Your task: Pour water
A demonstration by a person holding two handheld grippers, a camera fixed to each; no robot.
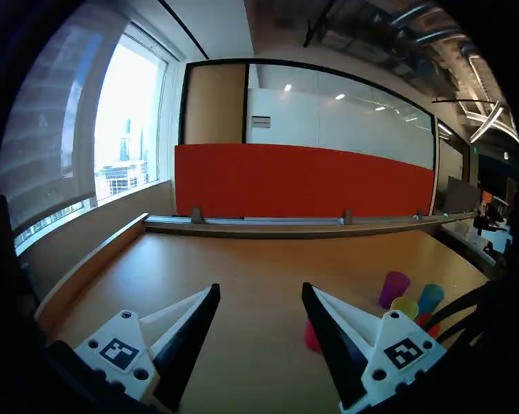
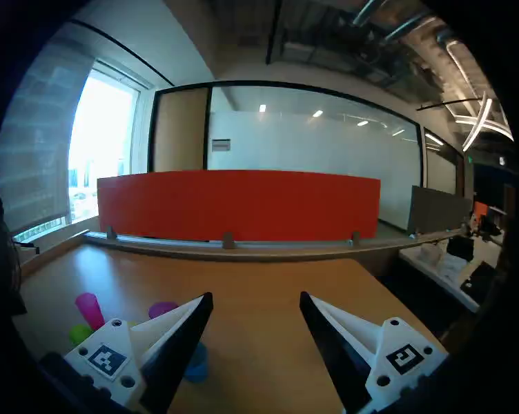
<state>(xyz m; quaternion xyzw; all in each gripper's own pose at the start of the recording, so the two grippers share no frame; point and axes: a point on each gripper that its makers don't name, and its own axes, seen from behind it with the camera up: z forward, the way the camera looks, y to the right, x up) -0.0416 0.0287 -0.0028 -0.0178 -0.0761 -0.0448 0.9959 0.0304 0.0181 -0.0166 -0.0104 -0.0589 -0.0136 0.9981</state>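
Left gripper view: the left gripper (image 1: 260, 293) is held low and roughly level over the wooden table (image 1: 259, 255), pointing toward the red partition (image 1: 301, 183), fingers spread wide with nothing between them. A pink cup (image 1: 312, 336) stands just behind its right-hand finger, and a purple cup (image 1: 395, 288), yellow-green cup (image 1: 404, 307) and teal cup (image 1: 431, 298) are clustered farther right. Right gripper view: the right gripper (image 2: 255, 303) is in a like pose — level, facing the partition, fingers apart and empty — with the cups low at its left, the teal cup (image 2: 196, 362) partly hidden behind the left-hand finger.
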